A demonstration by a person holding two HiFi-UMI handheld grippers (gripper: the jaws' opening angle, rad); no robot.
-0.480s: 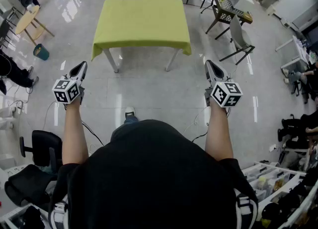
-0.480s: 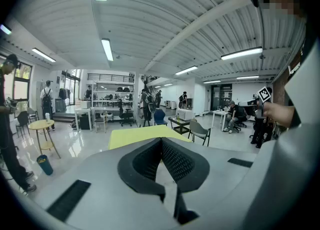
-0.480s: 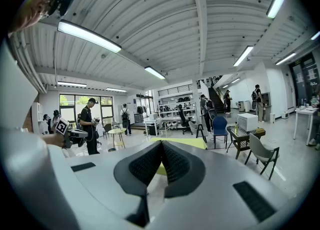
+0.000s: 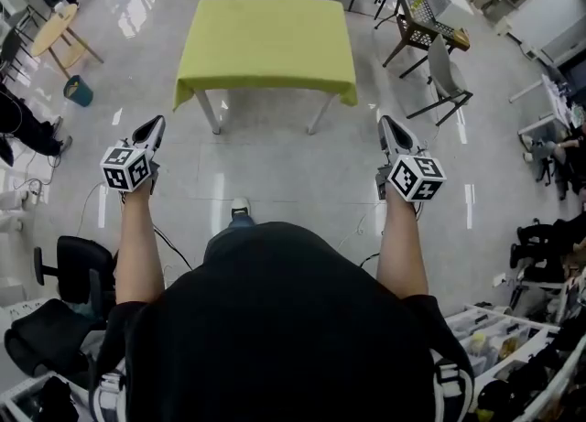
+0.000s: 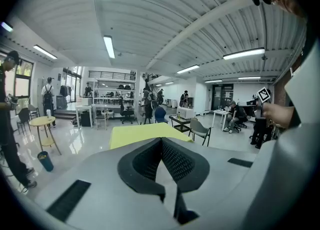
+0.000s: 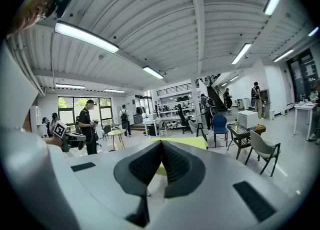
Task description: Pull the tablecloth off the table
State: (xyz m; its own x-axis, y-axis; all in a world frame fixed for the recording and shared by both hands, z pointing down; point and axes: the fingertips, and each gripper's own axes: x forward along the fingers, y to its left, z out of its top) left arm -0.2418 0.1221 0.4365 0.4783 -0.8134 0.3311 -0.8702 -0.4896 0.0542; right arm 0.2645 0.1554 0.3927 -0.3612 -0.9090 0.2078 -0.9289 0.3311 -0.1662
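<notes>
A yellow-green tablecloth (image 4: 265,43) covers a white-legged table (image 4: 210,111) on the floor ahead of me; it also shows in the left gripper view as the tablecloth (image 5: 142,133) and, partly hidden by the jaws, in the right gripper view (image 6: 192,142). My left gripper (image 4: 157,124) is held out at the left, short of the table's near left corner, shut and empty. My right gripper (image 4: 385,123) is at the right, short of the near right corner, shut and empty. In both gripper views the ribbed pads meet, left gripper (image 5: 161,140) and right gripper (image 6: 161,143).
Chairs (image 4: 441,77) and a side table with a white box (image 4: 430,8) stand right of the table. A small round table (image 4: 53,33) and a teal bin (image 4: 77,92) are at the left. People stand and sit around the room's edges. An office chair (image 4: 78,269) is beside me.
The view has shifted slightly; the table sits a little to the right in the frame. Both grippers keep nearly the same pose, still shut.
</notes>
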